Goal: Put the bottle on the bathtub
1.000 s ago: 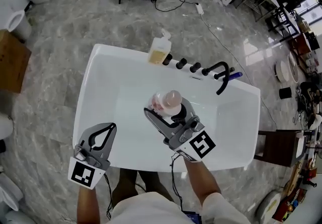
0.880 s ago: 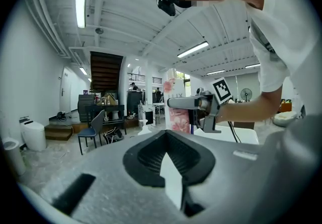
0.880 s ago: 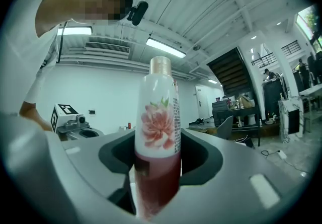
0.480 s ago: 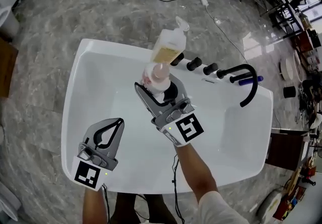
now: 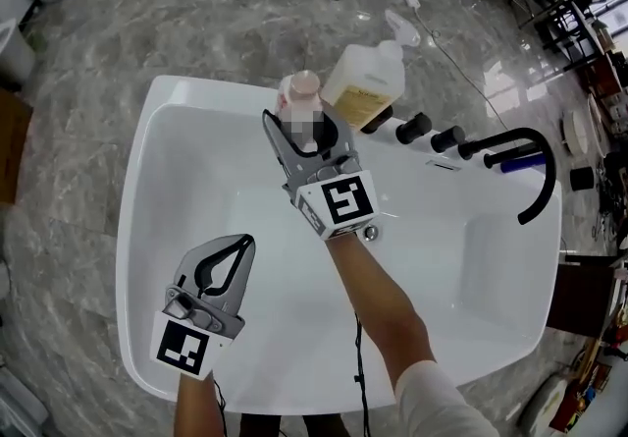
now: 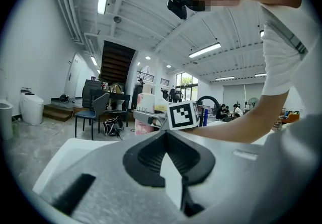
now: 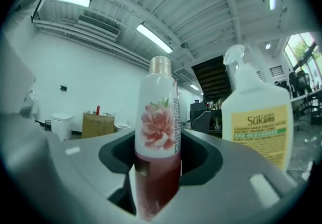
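A white bottle (image 7: 157, 132) with a pink flower print, a pinkish cap and dark red liquid stands upright between the jaws of my right gripper (image 7: 157, 188), which is shut on it. In the head view the bottle (image 5: 300, 101) and right gripper (image 5: 306, 137) hang over the far rim of the white bathtub (image 5: 206, 89), just left of a spray bottle. My left gripper (image 5: 218, 264) is shut and holds nothing, low over the tub's near left part; its view shows the jaws (image 6: 166, 153) meeting.
A white spray bottle (image 5: 368, 83) with yellowish liquid and a yellow label (image 7: 256, 117) stands on the tub's far rim. Right of it are black knobs (image 5: 429, 132) and a curved black faucet (image 5: 525, 160). A grey marble floor surrounds the tub.
My right gripper has carried the bottle away from the tub's middle to the far rim, beside the spray bottle. The left gripper stays near the front left.
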